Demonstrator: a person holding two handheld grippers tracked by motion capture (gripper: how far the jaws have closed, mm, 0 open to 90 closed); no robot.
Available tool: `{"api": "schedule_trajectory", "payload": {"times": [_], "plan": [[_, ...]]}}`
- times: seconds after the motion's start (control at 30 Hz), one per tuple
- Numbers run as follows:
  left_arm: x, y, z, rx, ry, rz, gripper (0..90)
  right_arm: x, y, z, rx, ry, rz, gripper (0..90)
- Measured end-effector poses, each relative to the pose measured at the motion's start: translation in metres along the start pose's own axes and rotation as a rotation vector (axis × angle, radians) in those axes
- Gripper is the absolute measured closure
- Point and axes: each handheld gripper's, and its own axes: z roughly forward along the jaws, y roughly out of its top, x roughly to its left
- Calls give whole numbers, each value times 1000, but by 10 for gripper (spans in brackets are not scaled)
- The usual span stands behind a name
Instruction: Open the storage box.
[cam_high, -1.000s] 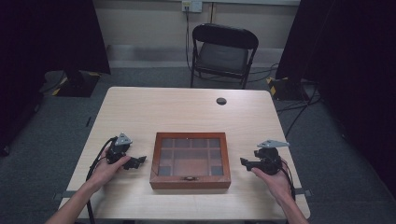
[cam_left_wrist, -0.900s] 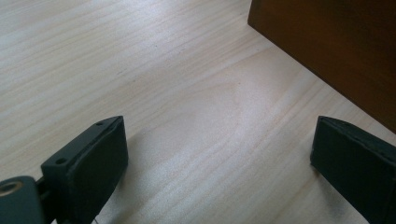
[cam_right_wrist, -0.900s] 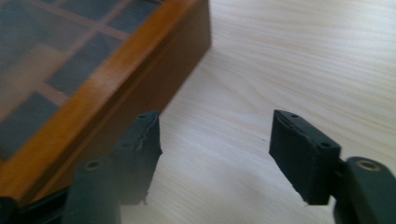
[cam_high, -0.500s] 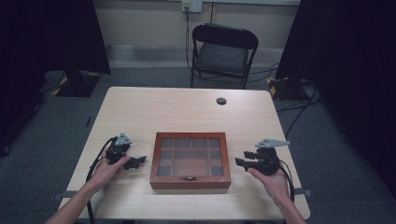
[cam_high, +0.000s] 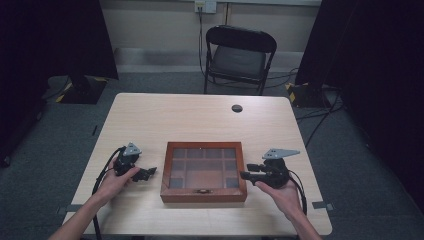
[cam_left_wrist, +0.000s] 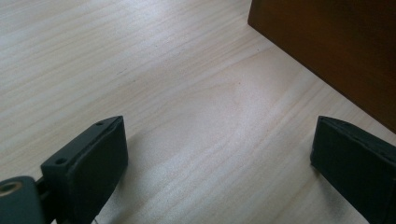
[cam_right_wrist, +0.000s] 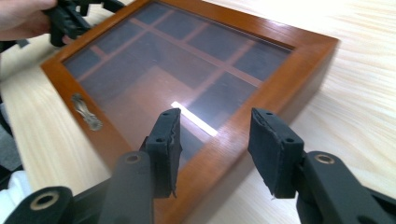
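The wooden box (cam_high: 203, 171) with a glass lid sits at the near middle of the table (cam_high: 165, 115), between both grippers. The right gripper (cam_high: 246, 175) – its jaws have just been closing, nothing pinched – hovers over the box's right edge. The left gripper (cam_high: 150, 172) rests wide open beside the box.
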Motion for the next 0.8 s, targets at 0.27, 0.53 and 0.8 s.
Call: {"api": "schedule_trajectory", "payload": {"times": [0.27, 0.53, 0.8], "plan": [[0, 0, 0, 0, 1, 1, 34, 20, 21, 10, -4, 66, -51, 567], [0, 0, 0, -1, 1, 0, 35, 48, 48, 33, 16, 137, -134, 589], [0, 0, 0, 3, 1, -4, 35, 69, 59, 55, 6, 218, -171, 649]]}}
